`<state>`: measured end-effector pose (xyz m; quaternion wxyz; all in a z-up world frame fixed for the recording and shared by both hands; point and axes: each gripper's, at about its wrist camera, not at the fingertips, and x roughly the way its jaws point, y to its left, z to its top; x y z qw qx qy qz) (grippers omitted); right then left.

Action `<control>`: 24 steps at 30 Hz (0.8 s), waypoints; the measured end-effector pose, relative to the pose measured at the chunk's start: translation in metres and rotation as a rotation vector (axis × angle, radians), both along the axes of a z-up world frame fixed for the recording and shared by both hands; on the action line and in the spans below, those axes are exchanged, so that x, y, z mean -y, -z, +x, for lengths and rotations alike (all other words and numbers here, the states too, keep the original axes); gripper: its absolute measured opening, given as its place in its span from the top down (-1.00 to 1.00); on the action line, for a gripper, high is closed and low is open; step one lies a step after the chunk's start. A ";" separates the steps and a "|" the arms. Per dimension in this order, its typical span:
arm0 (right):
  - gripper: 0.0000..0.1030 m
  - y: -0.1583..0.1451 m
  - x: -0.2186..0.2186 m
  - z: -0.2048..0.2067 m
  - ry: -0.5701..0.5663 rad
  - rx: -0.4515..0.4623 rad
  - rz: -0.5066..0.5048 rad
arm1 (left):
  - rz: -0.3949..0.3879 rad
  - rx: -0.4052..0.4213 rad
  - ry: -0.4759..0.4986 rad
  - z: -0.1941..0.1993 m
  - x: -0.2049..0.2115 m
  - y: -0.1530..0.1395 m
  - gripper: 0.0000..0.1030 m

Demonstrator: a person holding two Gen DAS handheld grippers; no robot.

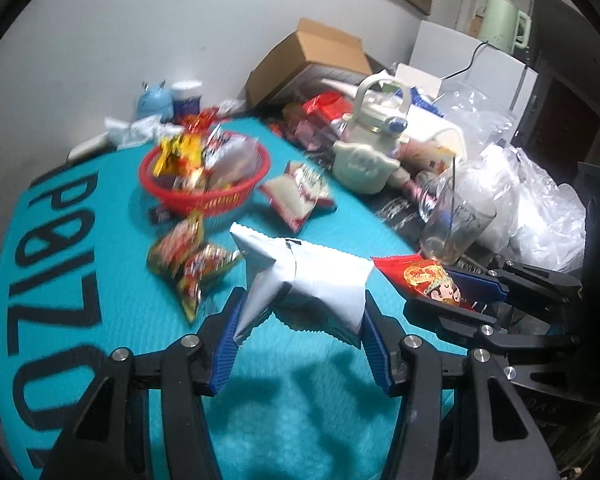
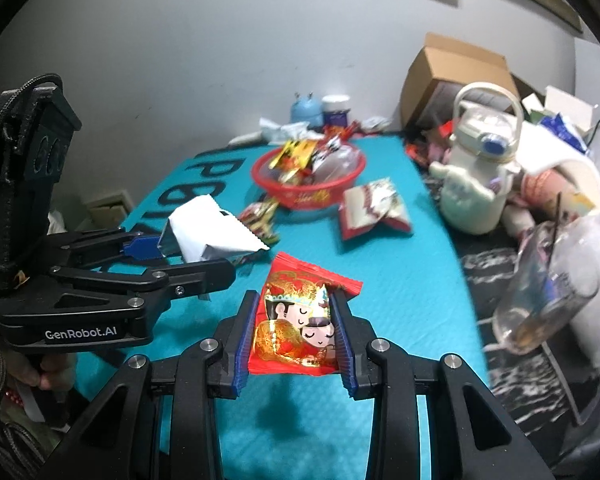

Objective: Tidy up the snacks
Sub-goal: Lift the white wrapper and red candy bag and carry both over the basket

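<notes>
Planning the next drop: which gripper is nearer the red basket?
Left, narrowly, as a judgement. The left gripper, shut on the silver packet, is nearly in line with the red basket; the right gripper, holding the red packet, sits slightly further back.

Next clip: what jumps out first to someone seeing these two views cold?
Two packets held in mid-air above the teal mat: the left gripper is shut on a silver-white packet, the right gripper on a red packet with cartoon faces. Beyond them sits a red basket heaped with snacks, loose packets beside it, and household clutter along the mat's right edge.
</notes>
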<state>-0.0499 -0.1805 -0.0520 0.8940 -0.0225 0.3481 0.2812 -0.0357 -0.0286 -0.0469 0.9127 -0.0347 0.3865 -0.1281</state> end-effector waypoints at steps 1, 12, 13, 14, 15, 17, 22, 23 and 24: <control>0.33 -0.003 0.001 0.002 0.003 0.007 0.000 | 0.003 0.011 0.003 0.002 0.002 -0.004 -0.04; 0.33 -0.035 0.007 0.032 0.016 0.087 0.025 | 0.018 0.092 0.009 0.031 0.002 -0.039 -0.04; 0.33 -0.036 0.006 0.035 0.014 0.089 0.027 | 0.021 0.095 0.009 0.035 0.001 -0.040 -0.04; 0.33 -0.037 0.005 0.040 0.013 0.092 0.028 | 0.026 0.098 0.005 0.040 -0.001 -0.042 -0.04; 0.33 -0.039 0.003 0.044 0.011 0.095 0.029 | 0.032 0.100 0.001 0.044 -0.003 -0.043 -0.04; 0.33 -0.041 0.001 0.051 0.008 0.100 0.030 | 0.039 0.105 -0.009 0.053 -0.006 -0.045 -0.04; 0.33 -0.044 -0.009 0.076 0.003 0.106 0.027 | 0.046 0.115 -0.033 0.073 -0.017 -0.047 -0.04; 0.33 -0.045 -0.010 0.080 0.002 0.107 0.027 | 0.046 0.116 -0.040 0.079 -0.020 -0.047 -0.04; 0.33 -0.045 -0.012 0.086 0.001 0.108 0.028 | 0.047 0.117 -0.045 0.083 -0.022 -0.047 -0.04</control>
